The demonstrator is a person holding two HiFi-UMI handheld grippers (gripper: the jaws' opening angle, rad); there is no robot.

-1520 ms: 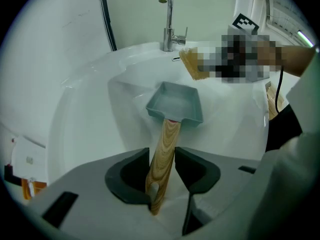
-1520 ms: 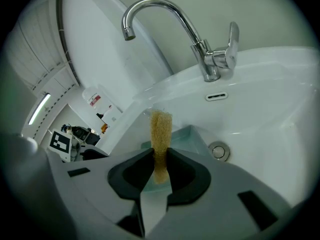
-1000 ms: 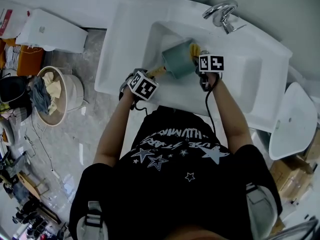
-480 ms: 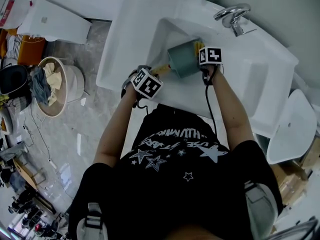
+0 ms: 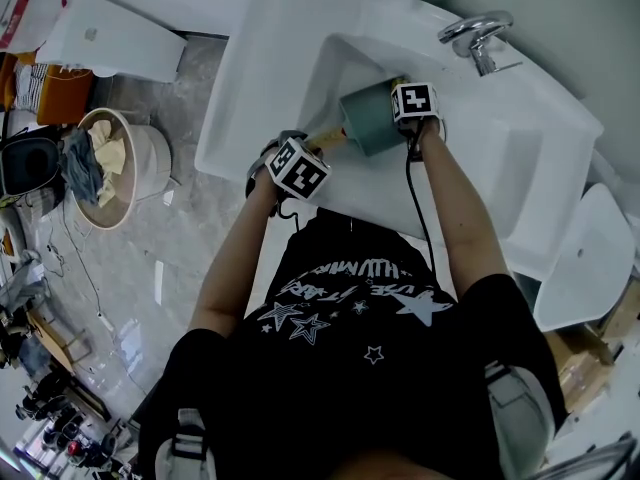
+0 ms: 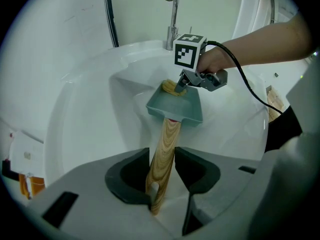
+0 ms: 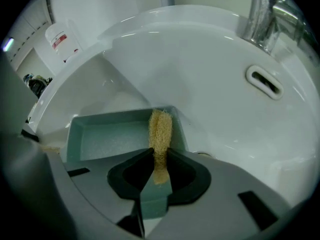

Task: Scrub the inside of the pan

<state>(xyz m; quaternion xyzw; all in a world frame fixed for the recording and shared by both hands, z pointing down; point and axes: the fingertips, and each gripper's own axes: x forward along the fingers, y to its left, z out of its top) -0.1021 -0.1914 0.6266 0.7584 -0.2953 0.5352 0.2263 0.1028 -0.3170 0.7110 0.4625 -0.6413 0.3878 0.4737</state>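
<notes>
At centre top of the head view, right gripper (image 7: 160,159), clamped on sponge (image 7: 160,126), has shifted further over pan (image 5: 368,123); left gripper (image 6: 162,171) stays clenched on wooden handle (image 6: 167,139).

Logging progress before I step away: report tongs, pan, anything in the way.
Left tongs shut on wooden handle. Right tongs shut on yellow scrubber, tip inside pan, over sink. Nothing in the way.
</notes>
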